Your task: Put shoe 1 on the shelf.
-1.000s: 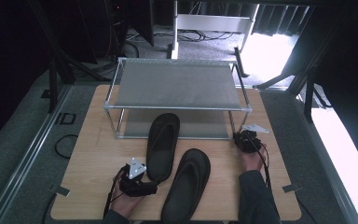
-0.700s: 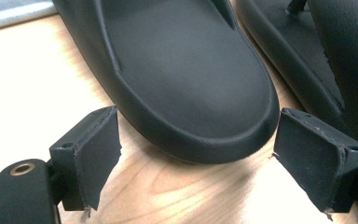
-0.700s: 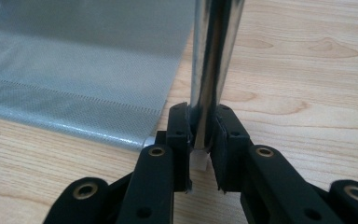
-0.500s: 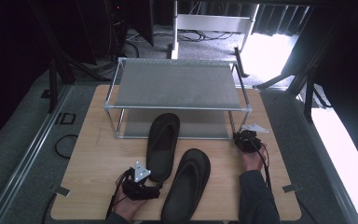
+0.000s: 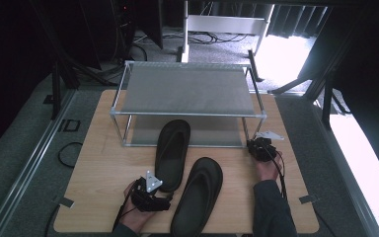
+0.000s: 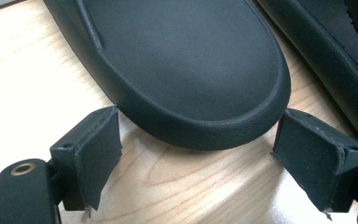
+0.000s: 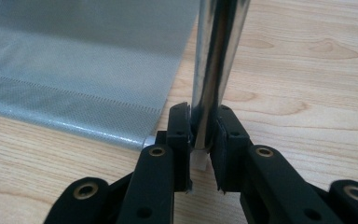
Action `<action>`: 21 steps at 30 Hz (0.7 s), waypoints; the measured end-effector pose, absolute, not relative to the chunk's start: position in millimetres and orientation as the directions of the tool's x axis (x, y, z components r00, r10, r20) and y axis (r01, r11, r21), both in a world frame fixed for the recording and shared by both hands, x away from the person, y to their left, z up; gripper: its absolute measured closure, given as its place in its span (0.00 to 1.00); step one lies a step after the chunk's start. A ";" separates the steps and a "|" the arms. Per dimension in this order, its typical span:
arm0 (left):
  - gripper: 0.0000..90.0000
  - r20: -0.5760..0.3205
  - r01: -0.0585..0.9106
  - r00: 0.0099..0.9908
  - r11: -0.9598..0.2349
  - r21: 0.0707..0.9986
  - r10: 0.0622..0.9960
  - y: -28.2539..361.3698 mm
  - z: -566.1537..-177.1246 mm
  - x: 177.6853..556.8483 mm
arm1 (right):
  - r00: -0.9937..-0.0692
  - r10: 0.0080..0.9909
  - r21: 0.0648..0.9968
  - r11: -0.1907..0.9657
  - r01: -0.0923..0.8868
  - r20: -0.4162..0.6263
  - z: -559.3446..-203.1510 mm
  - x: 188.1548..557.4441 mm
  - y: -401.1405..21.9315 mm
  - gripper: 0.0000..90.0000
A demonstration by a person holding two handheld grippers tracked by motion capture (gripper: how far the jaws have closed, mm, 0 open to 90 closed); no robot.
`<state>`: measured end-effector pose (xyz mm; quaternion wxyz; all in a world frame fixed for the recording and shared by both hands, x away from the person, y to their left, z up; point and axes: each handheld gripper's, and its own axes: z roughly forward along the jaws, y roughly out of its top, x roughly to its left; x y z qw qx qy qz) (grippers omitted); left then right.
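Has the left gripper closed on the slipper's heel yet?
No: in the left gripper view the left gripper stands open, both pads clear of the slipper heel between them.

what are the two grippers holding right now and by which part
The right gripper is clamped on the shiny metal front leg of the grey mesh shoe rack, near its foot. The left gripper is open around the black sandal's heel, holding nothing.

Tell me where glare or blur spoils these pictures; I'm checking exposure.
High view: daylight blows out the floor behind the shoe rack. Right gripper view: the chrome rack leg mirrors light. Left gripper view: the slipper's heel is sharp, with glare on the table.
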<state>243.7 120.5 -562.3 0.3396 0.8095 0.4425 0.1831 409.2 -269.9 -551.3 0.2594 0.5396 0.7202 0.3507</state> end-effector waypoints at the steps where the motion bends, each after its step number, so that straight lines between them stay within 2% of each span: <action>1: 0.17 -0.005 0.592 0.541 -0.376 0.713 0.841 120.5 -562.4 244.1 | -0.283 0.959 0.785 0.171 0.595 0.005 -551.3 409.1 -269.8 0.88; 21: 0.18 0.007 0.591 0.542 -0.387 0.708 0.840 116.7 -561.1 255.5 | -0.280 0.960 0.787 0.169 0.594 0.005 -551.6 408.8 -269.6 0.88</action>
